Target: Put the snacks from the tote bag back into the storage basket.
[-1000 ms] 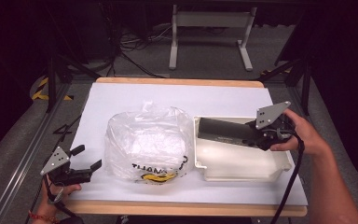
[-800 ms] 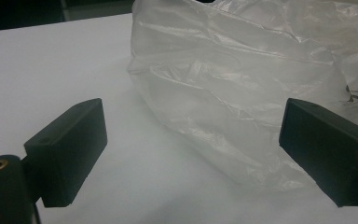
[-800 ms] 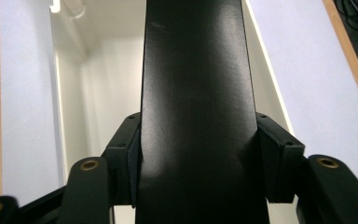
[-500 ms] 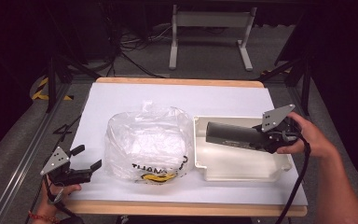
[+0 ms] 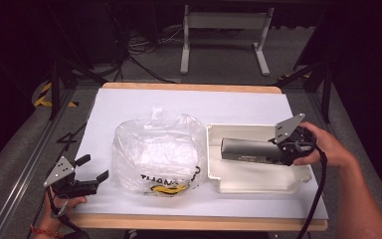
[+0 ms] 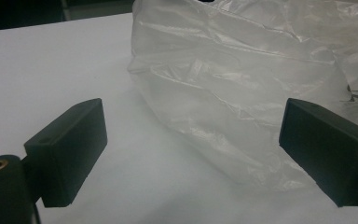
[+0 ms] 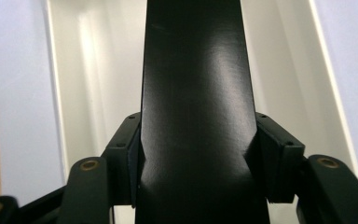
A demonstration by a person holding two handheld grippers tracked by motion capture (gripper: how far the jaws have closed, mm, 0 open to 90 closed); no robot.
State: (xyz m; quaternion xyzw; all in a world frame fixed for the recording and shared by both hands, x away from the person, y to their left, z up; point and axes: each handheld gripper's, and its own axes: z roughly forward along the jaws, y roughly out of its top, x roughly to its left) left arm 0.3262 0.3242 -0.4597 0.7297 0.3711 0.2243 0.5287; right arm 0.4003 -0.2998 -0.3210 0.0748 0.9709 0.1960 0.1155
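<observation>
We are gripping a dark bar (image 5: 251, 150) in our right tool (image 5: 283, 149), its long axis lying along the white tray (image 5: 258, 183) just beneath it; our left tool (image 5: 95, 169), jaws wide, is waiting beyond the plastic bag (image 5: 156, 152).

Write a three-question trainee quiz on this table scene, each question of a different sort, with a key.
1. True or false: the right claw is shut on the dark box.
2. What lies directly under the dark box: A) the plastic bag, B) the white tray, C) the bare table?
3. How do the jaws of the left claw stand?

Key
1. True; both pads press its sides in the right gripper view.
2. B.
3. Open, with nothing between them, short of the bag.
</observation>
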